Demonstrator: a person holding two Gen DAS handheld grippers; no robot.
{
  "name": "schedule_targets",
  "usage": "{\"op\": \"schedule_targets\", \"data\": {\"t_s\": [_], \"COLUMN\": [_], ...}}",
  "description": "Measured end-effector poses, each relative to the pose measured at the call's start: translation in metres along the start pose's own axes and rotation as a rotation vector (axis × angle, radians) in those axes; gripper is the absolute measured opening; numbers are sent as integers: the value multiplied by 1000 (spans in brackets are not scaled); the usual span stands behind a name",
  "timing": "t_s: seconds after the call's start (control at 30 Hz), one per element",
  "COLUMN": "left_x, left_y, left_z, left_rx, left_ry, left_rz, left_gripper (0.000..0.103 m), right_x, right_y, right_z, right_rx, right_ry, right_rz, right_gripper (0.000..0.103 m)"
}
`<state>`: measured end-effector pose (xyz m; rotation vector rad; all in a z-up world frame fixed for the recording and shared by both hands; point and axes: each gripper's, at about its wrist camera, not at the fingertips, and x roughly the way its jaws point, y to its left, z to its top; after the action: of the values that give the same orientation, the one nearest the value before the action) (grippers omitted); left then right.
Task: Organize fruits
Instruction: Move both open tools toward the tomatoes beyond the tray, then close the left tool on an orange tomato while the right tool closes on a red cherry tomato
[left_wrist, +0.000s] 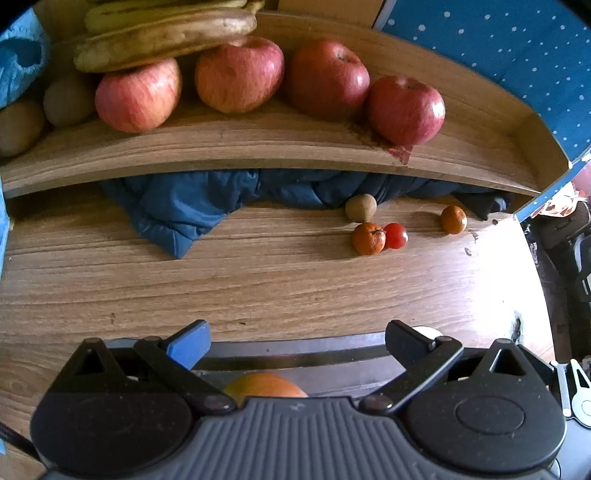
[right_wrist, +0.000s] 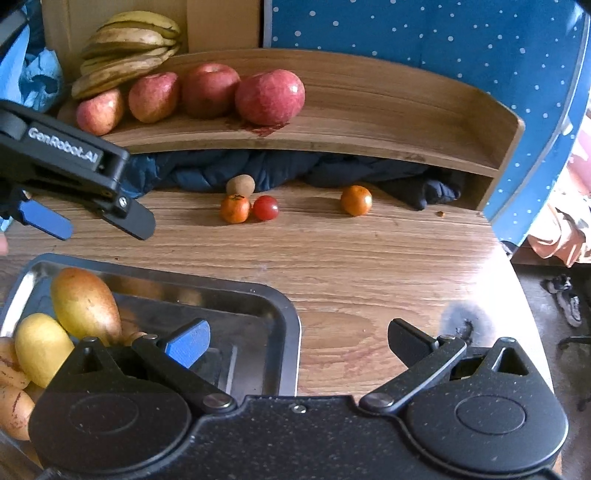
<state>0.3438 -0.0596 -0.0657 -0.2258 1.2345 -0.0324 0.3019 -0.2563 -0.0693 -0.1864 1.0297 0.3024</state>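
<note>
One legible marking recorded: white lettering "GenRobot.AI" on the black side of the left gripper (right_wrist: 105, 218), seen in the right wrist view; no other text, label or number is readable.

Wood-grain table (right_wrist: 369, 258), curved wooden shelf (right_wrist: 369, 110) along its far edge, blue white-dotted wall (right_wrist: 443, 37) behind, dark blue cloth (left_wrist: 177, 210) under shelf, bright glare at right edge.
</note>
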Motion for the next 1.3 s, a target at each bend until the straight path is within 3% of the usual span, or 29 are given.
{"op": "schedule_targets", "data": {"t_s": [0.23,0.5,0.67,0.83,1.1,1.3], "left_x": [15,34,42,48,55,62], "left_y": [-13,-35,-44,-41,-37,-44], "left_z": [10,21,26,30,34,35], "left_rx": [-31,-88,-143,-190,-266,-258], "left_ry": [8,21,4,-7,-43,-83], "left_rz": [21,62,66,55,18,-9], "left_gripper": [102,102,102,102,101,92], "right_x": [8,28,45,56,73,78], "right_y": [-9,-31,-33,-34,-35,-42], "right_z": [5,15,28,35,42,45], "right_rx": [-70,-91,-199,-293,-355,-357], "right_ry": [-28,-23,-30,-54,-71,-107], "right_rz": [4,119,128,191,236,309], "right_gripper": [102,102,102,102,93,79]}}
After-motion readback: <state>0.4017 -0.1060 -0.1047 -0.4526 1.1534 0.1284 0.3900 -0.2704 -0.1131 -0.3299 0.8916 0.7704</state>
